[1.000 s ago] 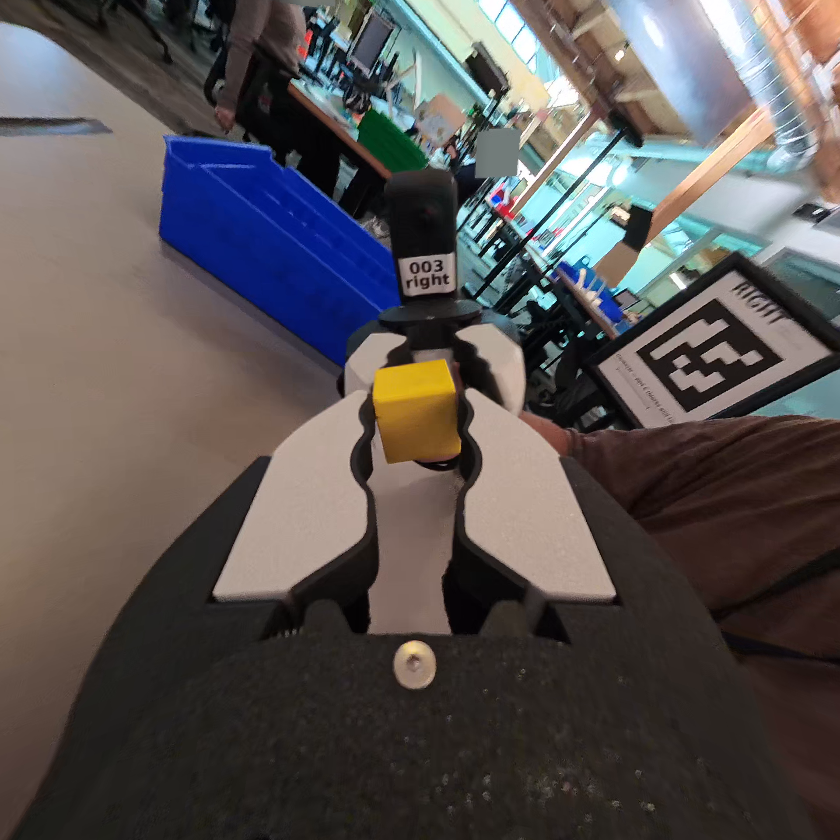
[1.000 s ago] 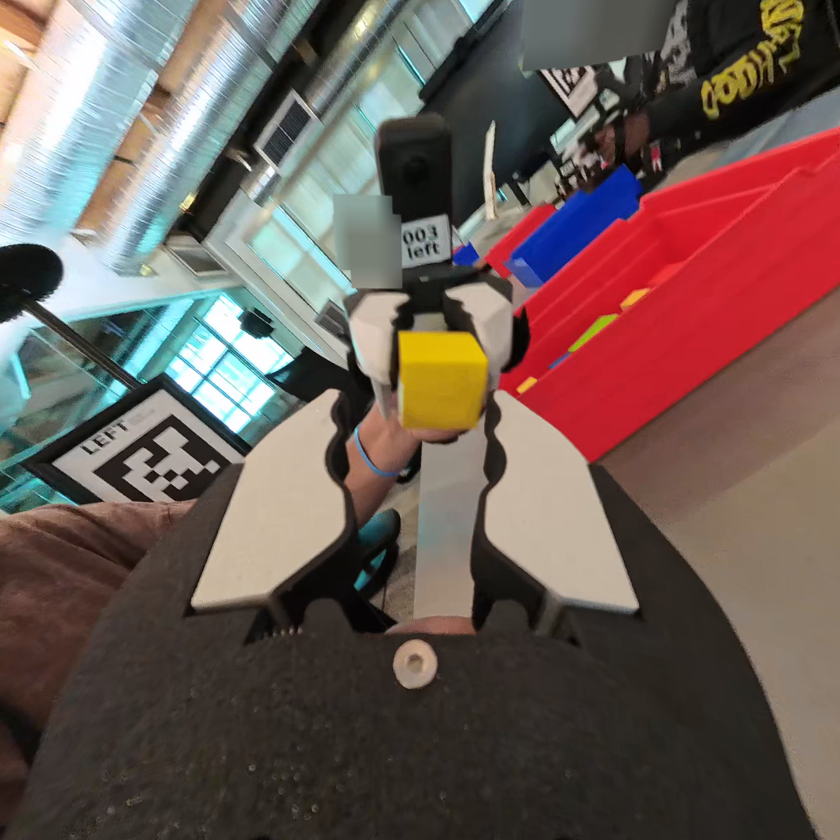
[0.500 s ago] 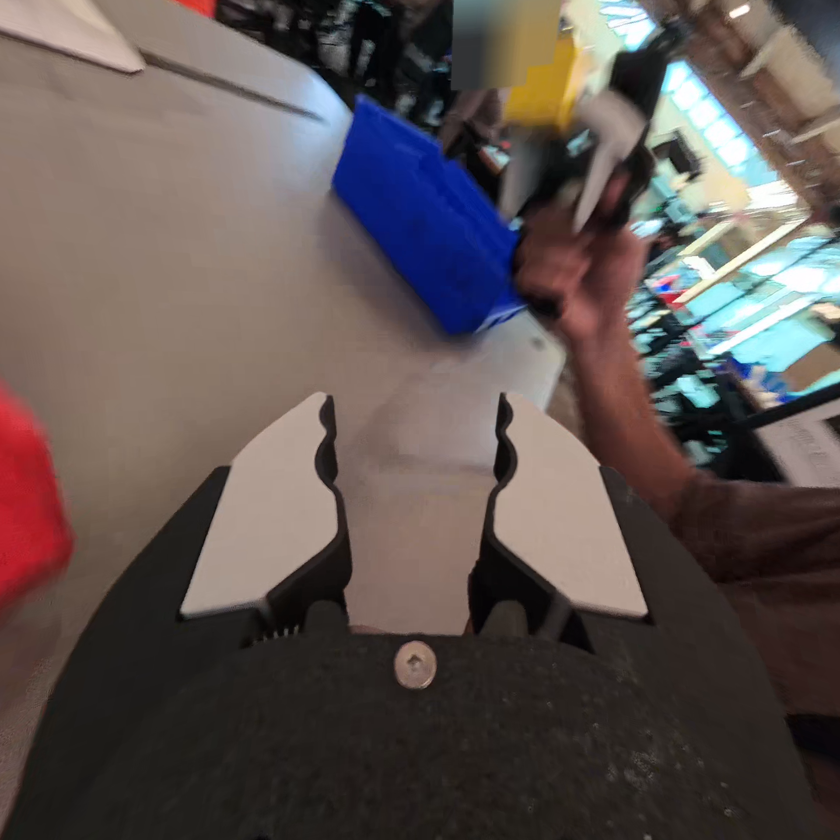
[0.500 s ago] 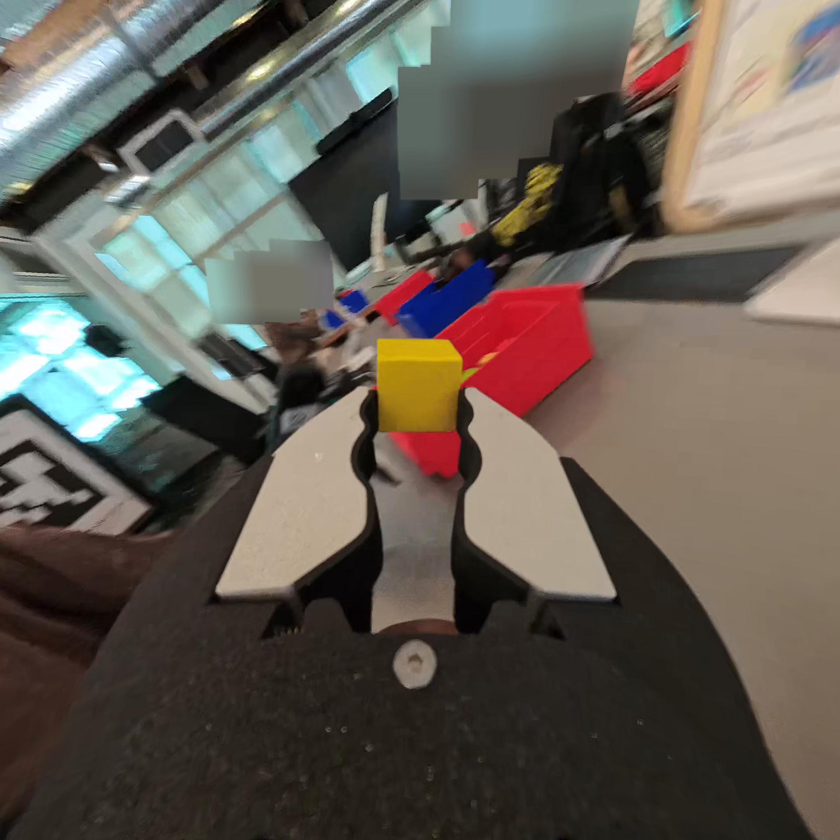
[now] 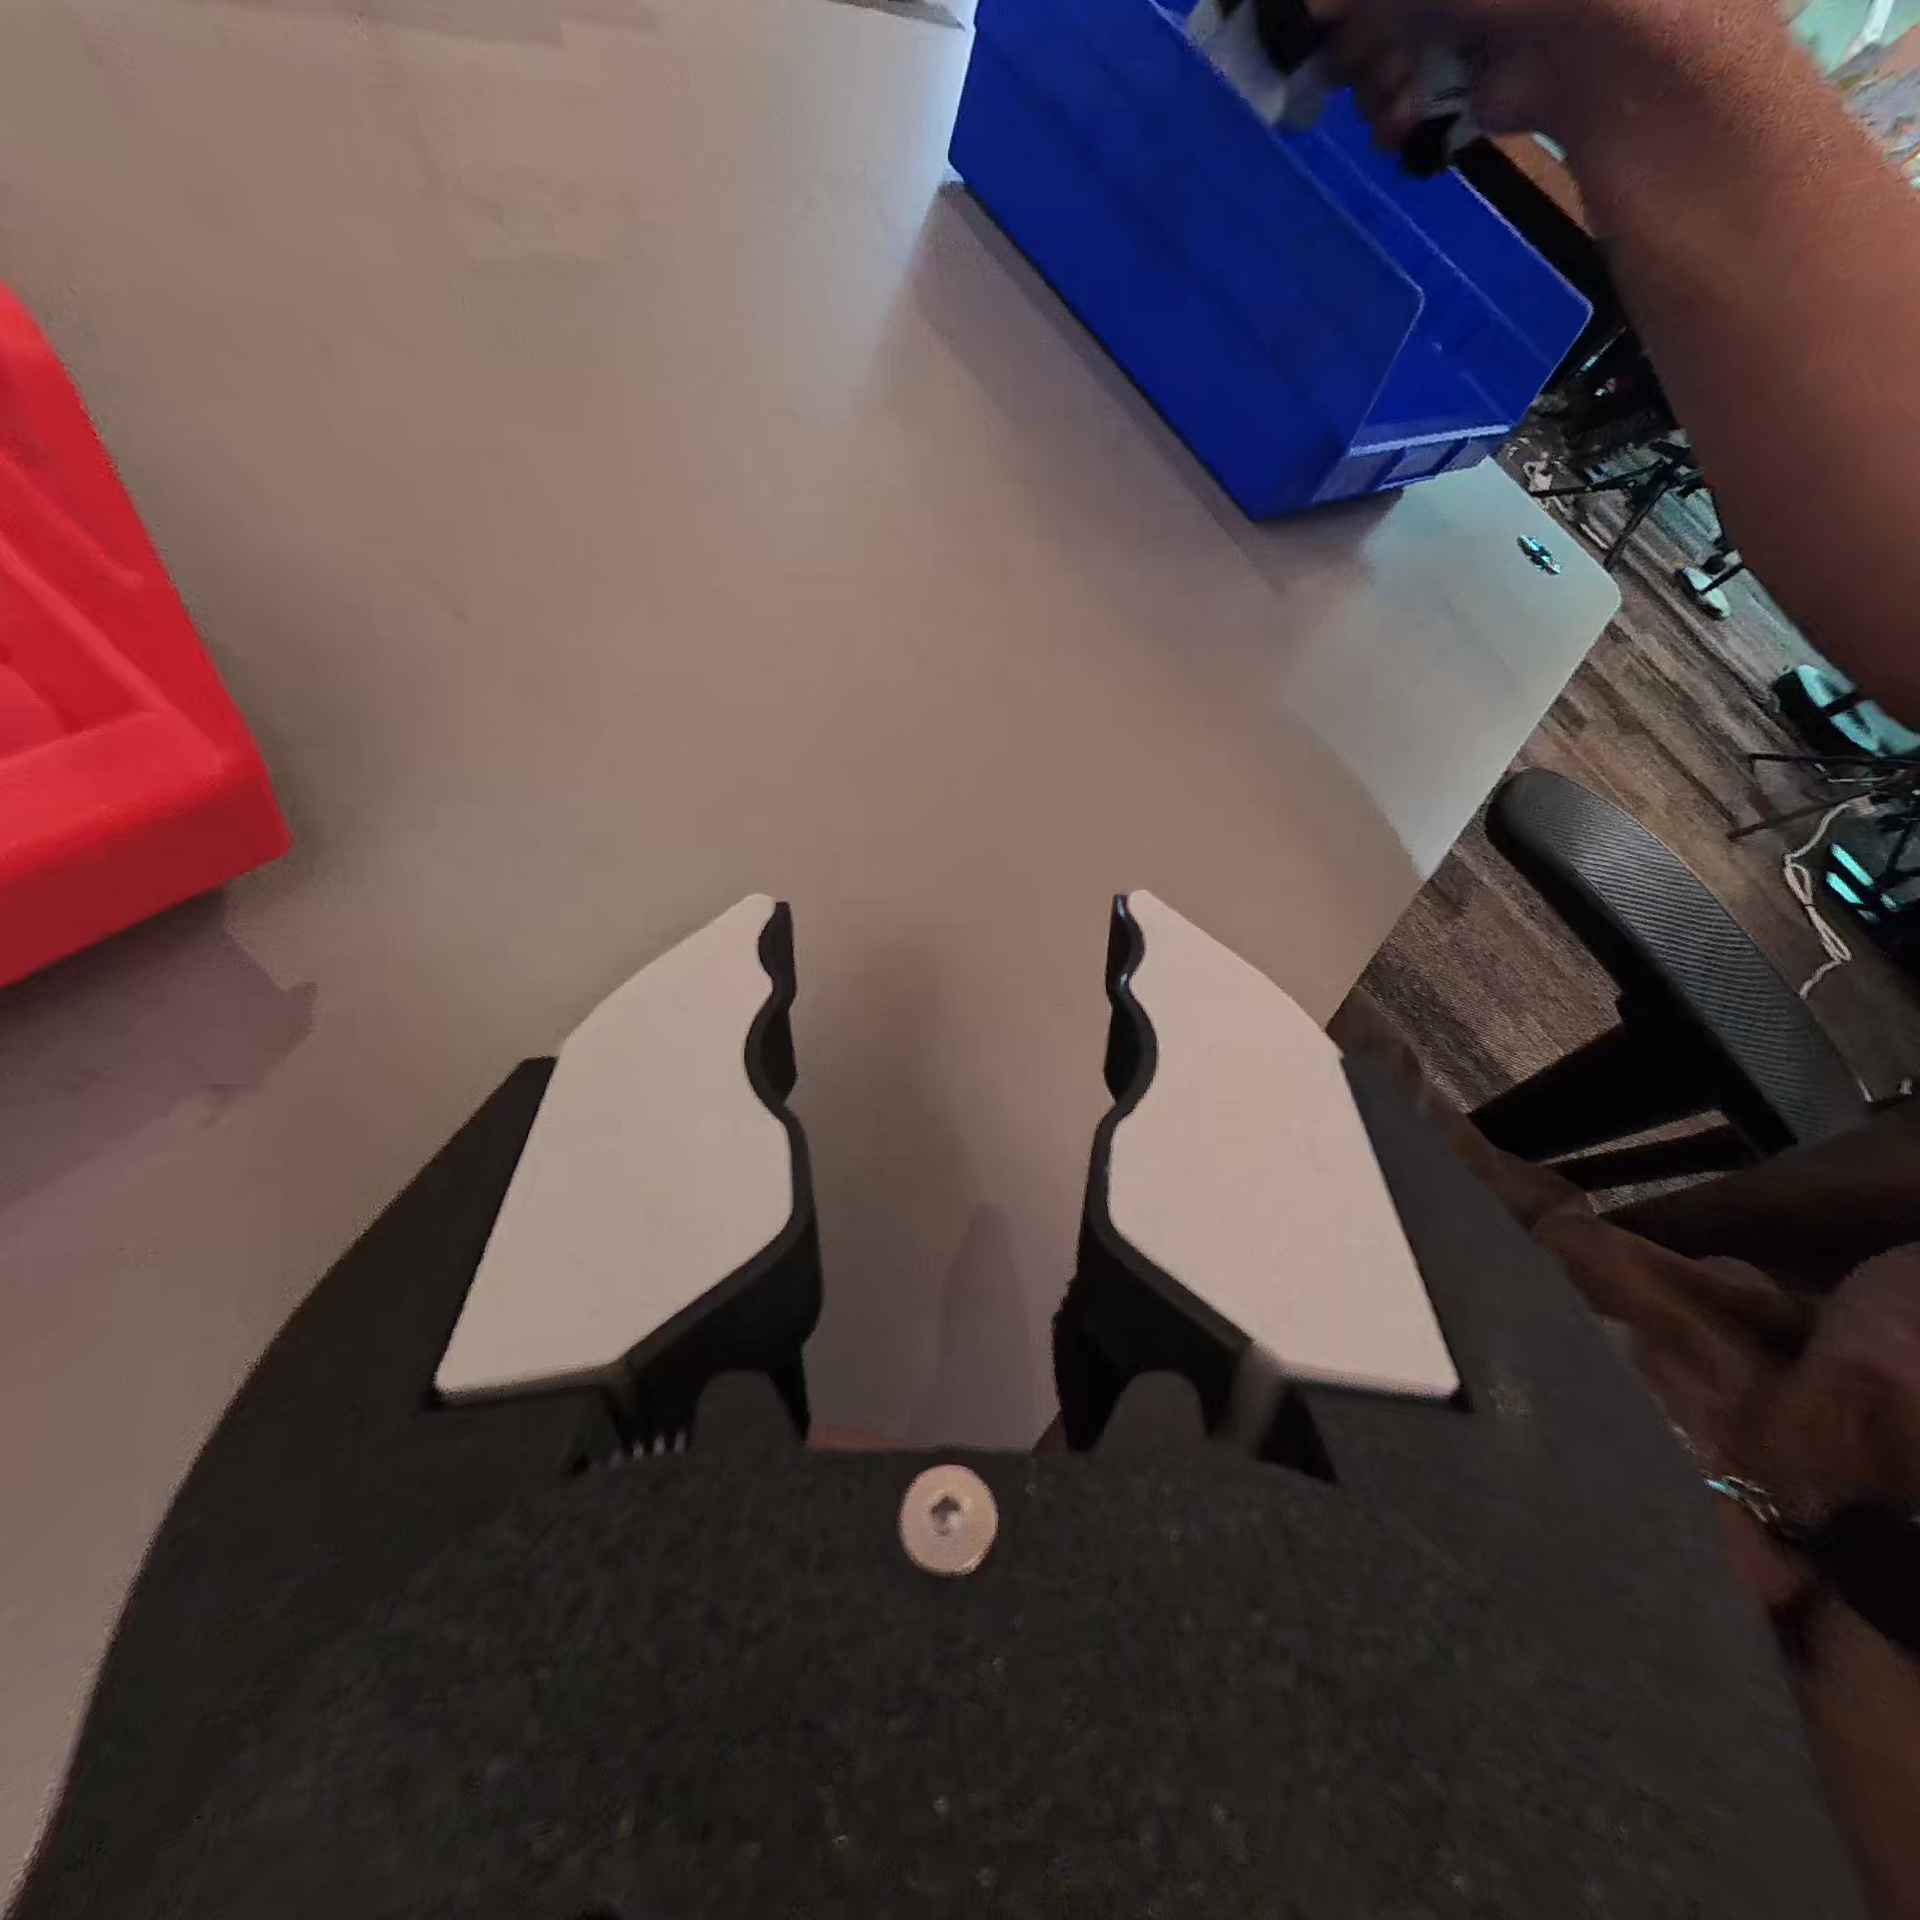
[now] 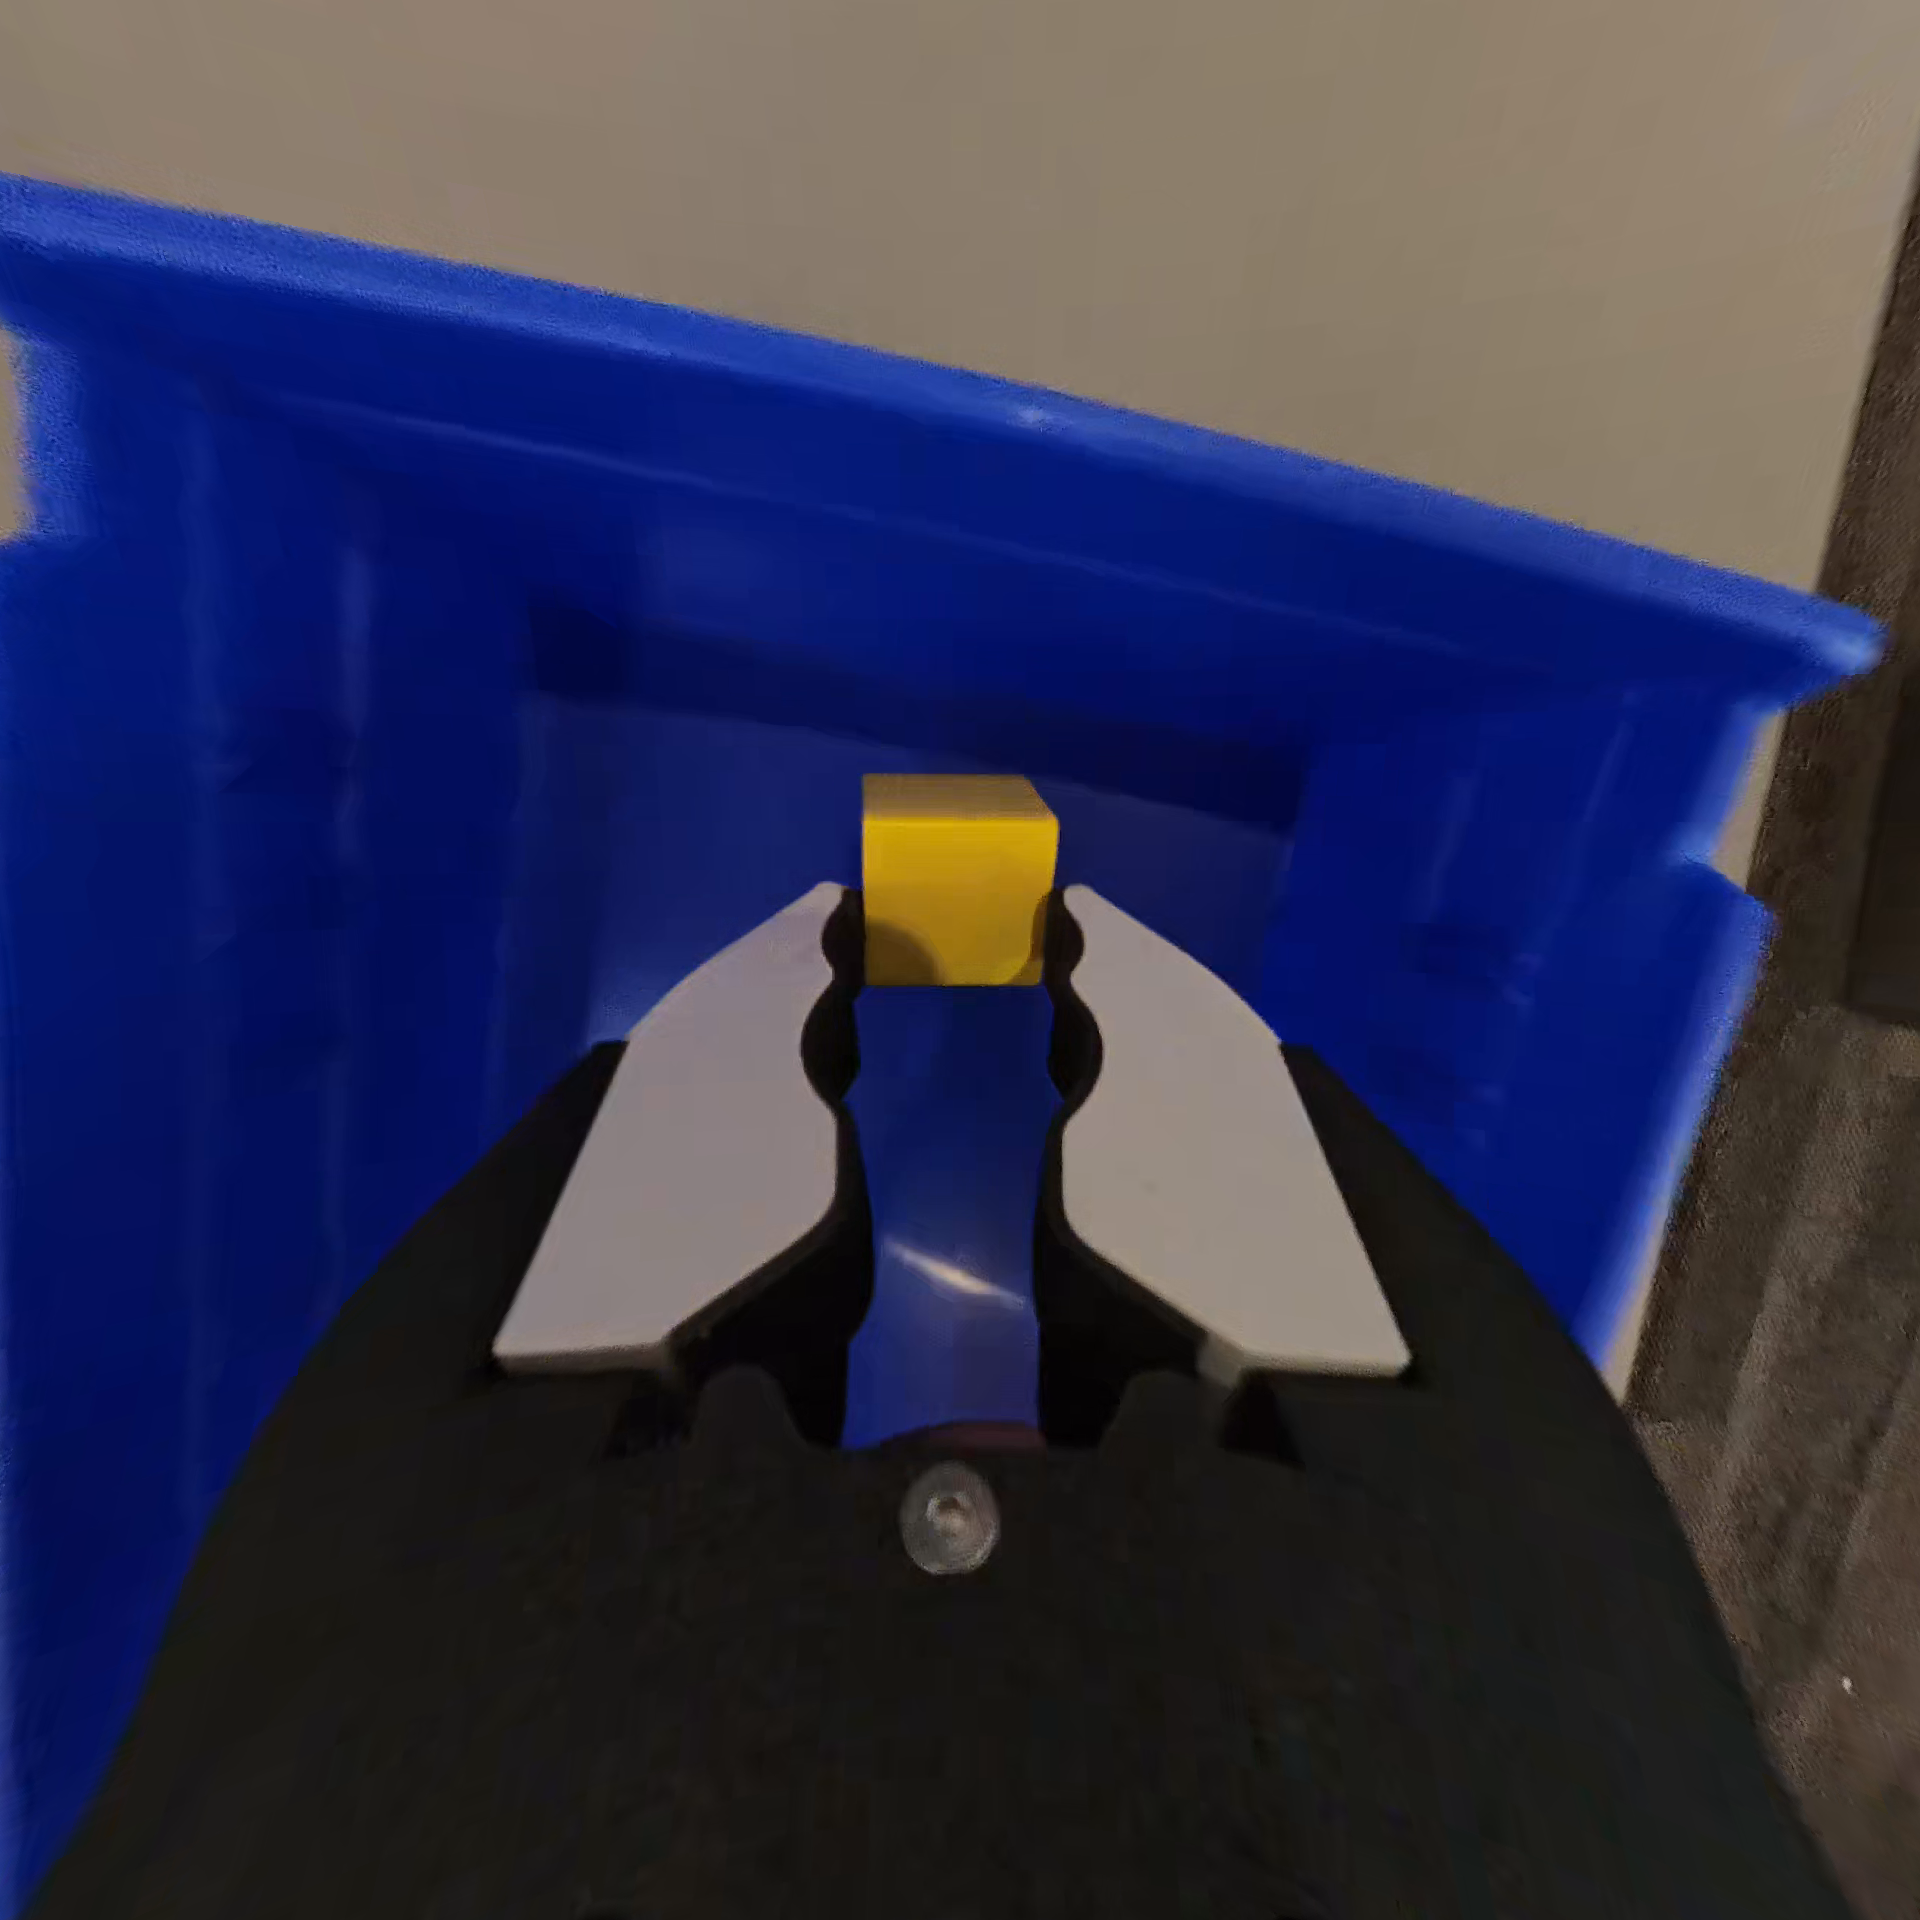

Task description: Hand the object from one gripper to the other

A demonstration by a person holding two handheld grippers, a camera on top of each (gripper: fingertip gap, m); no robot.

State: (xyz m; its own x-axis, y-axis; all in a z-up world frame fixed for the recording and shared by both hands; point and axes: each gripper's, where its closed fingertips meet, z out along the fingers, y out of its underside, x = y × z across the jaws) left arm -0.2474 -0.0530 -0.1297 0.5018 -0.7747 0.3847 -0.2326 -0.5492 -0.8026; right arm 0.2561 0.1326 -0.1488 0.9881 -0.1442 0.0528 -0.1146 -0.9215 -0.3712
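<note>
A yellow cube (image 6: 956,878) sits between the tips of my right gripper (image 6: 954,920), which is shut on it and points down into a blue bin (image 6: 312,727). The cube hangs above the bin's floor. My left gripper (image 5: 951,935) is open and empty, pointing down at the grey table (image 5: 623,468). In the left wrist view the blue bin (image 5: 1247,270) stands at the far right of the table, with a person's hand and forearm (image 5: 1714,260) above it; the right gripper there is mostly out of frame and blurred.
A red bin (image 5: 94,727) stands at the left edge of the left wrist view. The table's right edge (image 5: 1475,790) drops to a wood floor with a black chair (image 5: 1683,987). In the right wrist view dark floor (image 6: 1808,1247) shows right of the blue bin.
The cube passed from my left gripper to my right. The left gripper opened and drew back low over the table. The right gripper swung away with the cube and now points down into the blue bin.
</note>
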